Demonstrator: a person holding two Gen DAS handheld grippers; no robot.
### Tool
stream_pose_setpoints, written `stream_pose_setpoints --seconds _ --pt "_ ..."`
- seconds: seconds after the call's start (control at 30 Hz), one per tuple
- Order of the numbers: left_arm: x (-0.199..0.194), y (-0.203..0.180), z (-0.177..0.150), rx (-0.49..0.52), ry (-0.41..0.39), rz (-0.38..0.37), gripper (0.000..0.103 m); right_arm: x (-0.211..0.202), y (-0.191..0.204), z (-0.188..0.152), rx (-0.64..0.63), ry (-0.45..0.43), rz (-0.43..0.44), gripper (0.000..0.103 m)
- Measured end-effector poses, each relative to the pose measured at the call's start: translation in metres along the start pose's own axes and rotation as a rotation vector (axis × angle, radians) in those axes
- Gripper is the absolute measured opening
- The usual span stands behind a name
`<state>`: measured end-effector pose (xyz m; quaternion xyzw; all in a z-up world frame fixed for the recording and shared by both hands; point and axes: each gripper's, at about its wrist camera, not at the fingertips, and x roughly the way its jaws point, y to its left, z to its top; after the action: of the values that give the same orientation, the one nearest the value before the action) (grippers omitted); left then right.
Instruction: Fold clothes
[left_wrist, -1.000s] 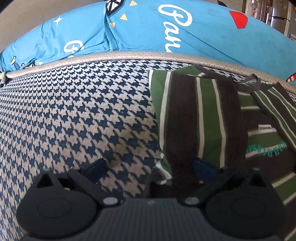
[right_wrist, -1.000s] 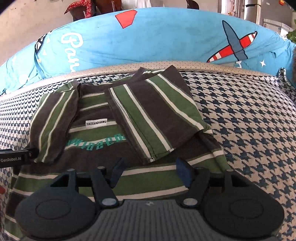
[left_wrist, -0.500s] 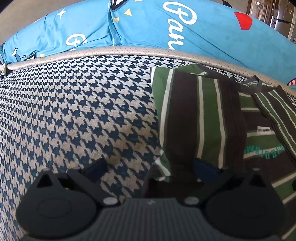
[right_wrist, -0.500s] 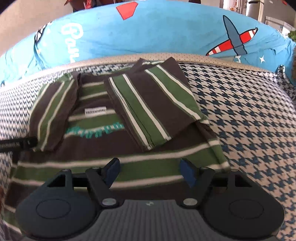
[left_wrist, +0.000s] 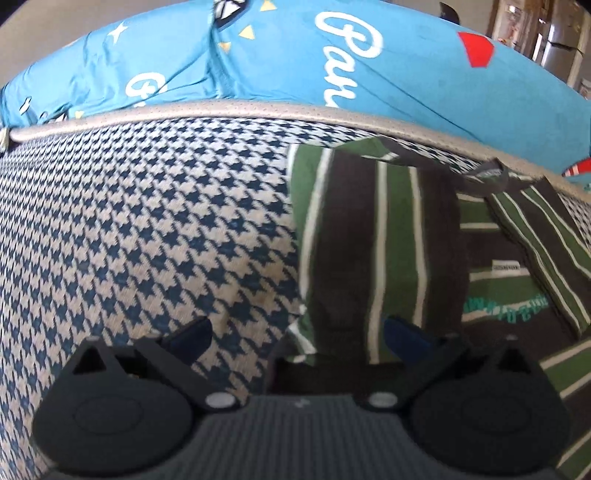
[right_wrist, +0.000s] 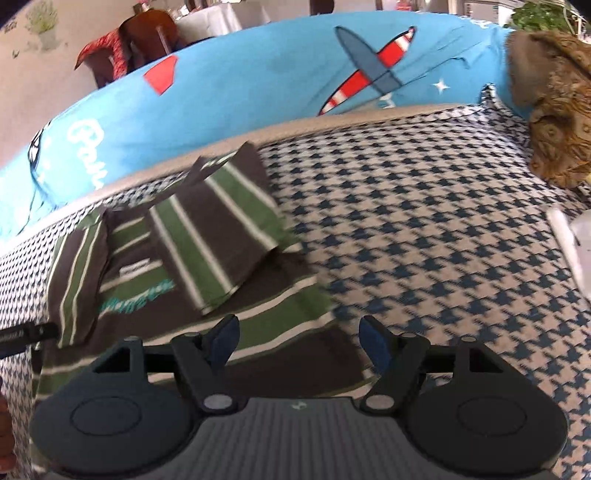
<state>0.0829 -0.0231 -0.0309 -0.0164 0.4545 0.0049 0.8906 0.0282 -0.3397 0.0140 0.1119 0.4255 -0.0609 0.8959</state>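
A dark brown and green striped shirt (right_wrist: 258, 314) lies flat on the houndstooth bed cover (right_wrist: 443, 240), with both sleeves folded in over its body. The right sleeve (right_wrist: 218, 229) lies slanted across the chest, and the left sleeve (left_wrist: 369, 240) runs straight down the shirt's left side. My left gripper (left_wrist: 297, 334) is open just above the shirt's left edge, one finger over the cover and one over the fabric. My right gripper (right_wrist: 299, 334) is open over the shirt's lower right edge, pads clear of the cloth. The left gripper's tip (right_wrist: 26, 334) shows at the shirt's far side.
A blue quilt (right_wrist: 258, 85) printed with planes and lettering is heaped along the far side, behind the beige piping (left_wrist: 221, 109). A brown patterned cushion (right_wrist: 554, 110) and a white object (right_wrist: 570, 236) sit at the right. Chairs (right_wrist: 147, 33) stand beyond the bed.
My right gripper has swung to the right and rolled, so the shirt now sits at the left of its view and more bare cover shows. The left gripper has hardly moved.
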Motion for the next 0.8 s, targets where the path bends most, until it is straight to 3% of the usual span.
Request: stream_pose_setpoints --seconds 0.27,0.53,0.8 --pt "0.001 -0.029 -0.006 0.074 -0.003 0.002 0.103 0.016 -0.003 0.005 0.003 0.004 -0.054 0.072" --pt "0.000 -0.032 -0.017 0.042 0.014 -0.010 0.103 0.023 0.006 0.000 -0.106 -0.003 -0.123 0.072" --pt "-0.016 -0.040 -0.035 0.089 0.042 -0.007 0.103 0.016 0.001 -0.004 -0.104 0.012 -0.118 0.075"
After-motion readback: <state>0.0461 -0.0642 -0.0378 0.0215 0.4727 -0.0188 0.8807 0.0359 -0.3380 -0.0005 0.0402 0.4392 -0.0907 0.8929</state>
